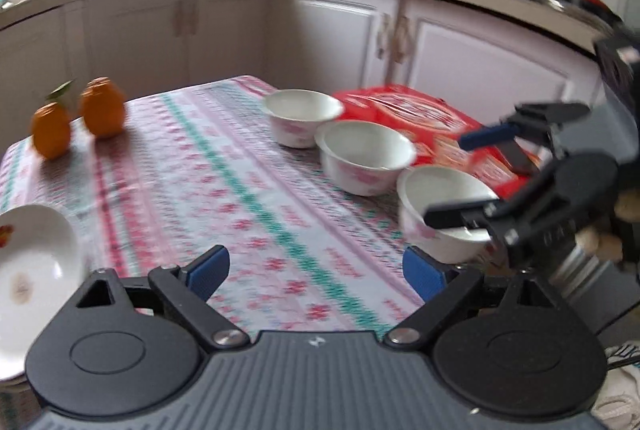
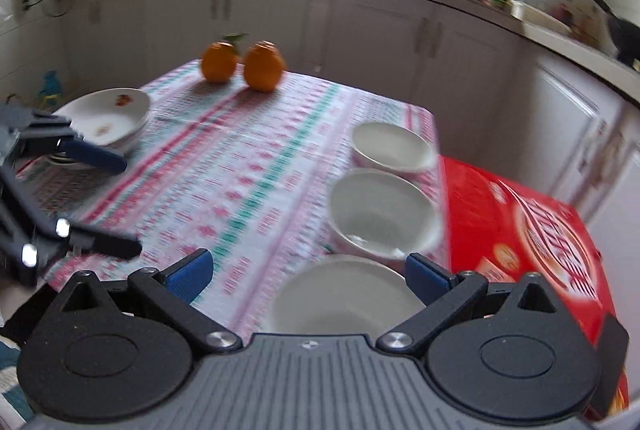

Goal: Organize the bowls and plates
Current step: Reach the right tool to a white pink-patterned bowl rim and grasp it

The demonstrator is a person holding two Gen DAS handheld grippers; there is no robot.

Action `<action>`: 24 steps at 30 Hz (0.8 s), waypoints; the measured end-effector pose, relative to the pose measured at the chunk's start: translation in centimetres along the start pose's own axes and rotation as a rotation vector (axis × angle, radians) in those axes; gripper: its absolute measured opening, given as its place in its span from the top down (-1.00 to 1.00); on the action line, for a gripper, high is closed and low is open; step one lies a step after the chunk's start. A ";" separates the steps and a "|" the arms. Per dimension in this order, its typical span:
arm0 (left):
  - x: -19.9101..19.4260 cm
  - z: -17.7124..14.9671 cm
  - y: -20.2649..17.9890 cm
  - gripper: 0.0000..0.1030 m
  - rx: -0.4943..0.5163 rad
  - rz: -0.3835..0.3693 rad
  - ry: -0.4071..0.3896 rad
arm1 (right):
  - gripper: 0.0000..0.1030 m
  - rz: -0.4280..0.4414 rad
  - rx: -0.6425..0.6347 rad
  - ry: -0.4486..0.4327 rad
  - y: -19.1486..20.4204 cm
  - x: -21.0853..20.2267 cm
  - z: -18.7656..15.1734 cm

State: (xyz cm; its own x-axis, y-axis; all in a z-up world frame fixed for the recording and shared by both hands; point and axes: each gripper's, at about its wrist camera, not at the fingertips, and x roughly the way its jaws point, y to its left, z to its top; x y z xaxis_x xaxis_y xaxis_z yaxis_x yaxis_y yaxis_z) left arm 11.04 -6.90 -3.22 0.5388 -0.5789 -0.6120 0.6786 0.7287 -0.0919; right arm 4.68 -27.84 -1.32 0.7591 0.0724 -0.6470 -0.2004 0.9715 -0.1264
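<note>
Bowls are what you have lined up along the right side of the table: three white ones with faint pink flower prints on their outer walls, set in a row just beside a red box. Your nearest bowl sits right under your right gripper, the middle bowl and the far bowl run away from you. Lettering on the box lid is too blurred to read, and nothing else carries legible writing. Across the table, near its left edge, you have a stack of white plates; the top one shows a small red motif near its rim and a brownish mark in its well. Two oranges stand at the far end of the patterned cloth. Your left gripper has its jaws spread wide with only tablecloth between the blue pads. Your right gripper likewise stands open, gripping nothing, its pads apart above the nearest bowl's rim.
</note>
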 end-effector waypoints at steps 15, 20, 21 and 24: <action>5.8 0.1 -7.4 -0.81 0.199 -0.156 0.031 | -0.99 0.064 0.185 0.085 -6.1 1.2 -3.4; 6.7 0.1 -8.1 -0.80 0.219 -0.177 0.032 | -0.77 0.117 0.214 0.104 -6.9 2.0 -3.3; 6.8 0.1 -8.2 -0.80 0.214 -0.182 0.033 | -0.74 0.130 0.223 0.114 -7.1 2.3 -3.4; 7.2 0.1 -8.3 -0.80 0.209 -0.198 0.031 | -0.67 0.173 0.256 0.137 -7.8 2.8 -3.4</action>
State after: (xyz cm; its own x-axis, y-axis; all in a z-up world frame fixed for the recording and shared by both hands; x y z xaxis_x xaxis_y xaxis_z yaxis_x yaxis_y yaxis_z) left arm 9.29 -17.15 -6.75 0.3721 -0.6887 -0.6223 0.8591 0.5094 -0.0500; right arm 6.25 -36.03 -4.70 0.6335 0.2266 -0.7398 -0.1431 0.9740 0.1758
